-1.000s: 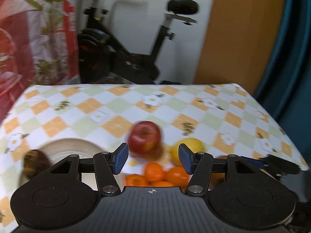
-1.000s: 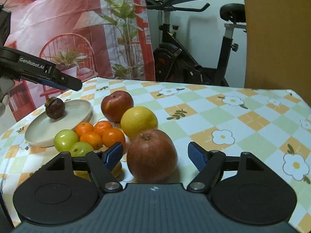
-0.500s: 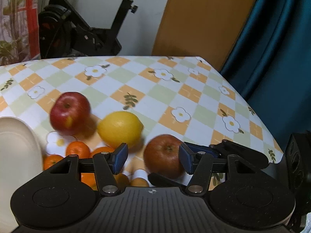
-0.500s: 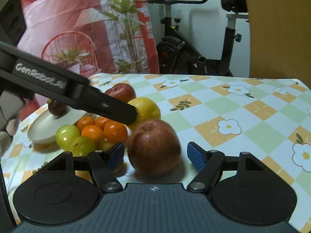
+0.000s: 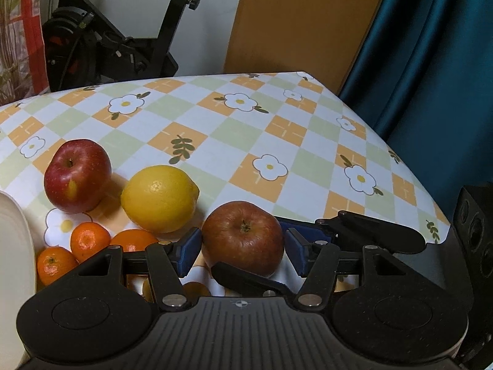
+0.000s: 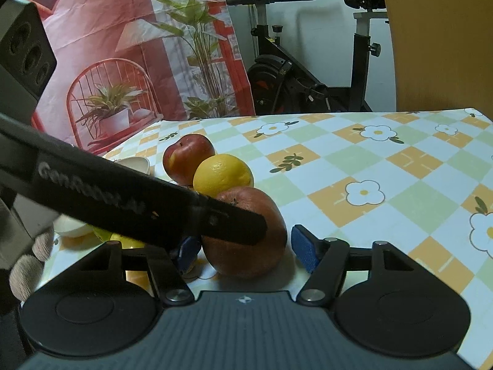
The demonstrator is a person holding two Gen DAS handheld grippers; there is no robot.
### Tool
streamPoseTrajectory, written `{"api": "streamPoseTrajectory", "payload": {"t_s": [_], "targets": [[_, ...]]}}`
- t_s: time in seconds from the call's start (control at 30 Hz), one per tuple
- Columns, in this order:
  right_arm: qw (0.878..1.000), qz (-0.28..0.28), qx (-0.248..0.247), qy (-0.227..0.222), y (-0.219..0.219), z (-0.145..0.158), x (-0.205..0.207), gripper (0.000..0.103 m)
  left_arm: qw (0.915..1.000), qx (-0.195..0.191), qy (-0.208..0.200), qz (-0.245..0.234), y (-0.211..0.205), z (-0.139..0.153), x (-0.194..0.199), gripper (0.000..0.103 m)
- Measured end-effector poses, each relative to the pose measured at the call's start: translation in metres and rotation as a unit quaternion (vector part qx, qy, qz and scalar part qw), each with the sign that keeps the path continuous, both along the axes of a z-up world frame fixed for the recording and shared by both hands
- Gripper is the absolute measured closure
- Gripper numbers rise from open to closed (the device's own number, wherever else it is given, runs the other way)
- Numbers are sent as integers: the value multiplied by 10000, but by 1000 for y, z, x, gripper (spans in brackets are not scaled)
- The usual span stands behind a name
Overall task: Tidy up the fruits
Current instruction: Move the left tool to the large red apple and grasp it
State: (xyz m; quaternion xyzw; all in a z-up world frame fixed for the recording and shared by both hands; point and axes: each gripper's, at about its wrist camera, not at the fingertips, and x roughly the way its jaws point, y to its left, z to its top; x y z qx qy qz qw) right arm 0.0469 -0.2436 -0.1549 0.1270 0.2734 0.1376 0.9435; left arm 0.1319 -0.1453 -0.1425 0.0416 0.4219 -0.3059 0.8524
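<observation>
Most of the sorting was left: both apples, the lemon [image 5: 159,198] and the oranges [image 5: 89,240] lay loose on the table [image 5: 308,141] beside the plate [image 5: 14,234]. My right gripper [image 6: 243,251] was closing around the brown apple [image 6: 246,237], pads not yet pressing; my left gripper [image 5: 243,251] hung spread beside it. Only the left view showed the oranges; only the right showed my left hand's knuckles [image 6: 26,269].
</observation>
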Motion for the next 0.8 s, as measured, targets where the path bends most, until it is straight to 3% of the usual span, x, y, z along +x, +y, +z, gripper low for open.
{"api": "streamPoseTrajectory", "payload": {"t_s": [0.17, 0.8], "targets": [[9997, -17, 224, 73, -6, -2, 3, 35, 10000, -14, -38, -16, -3, -2, 2, 40], [9998, -97, 128, 117, 0, 9, -5, 39, 9995, -99, -261, -173, 9, 12, -14, 40]]}}
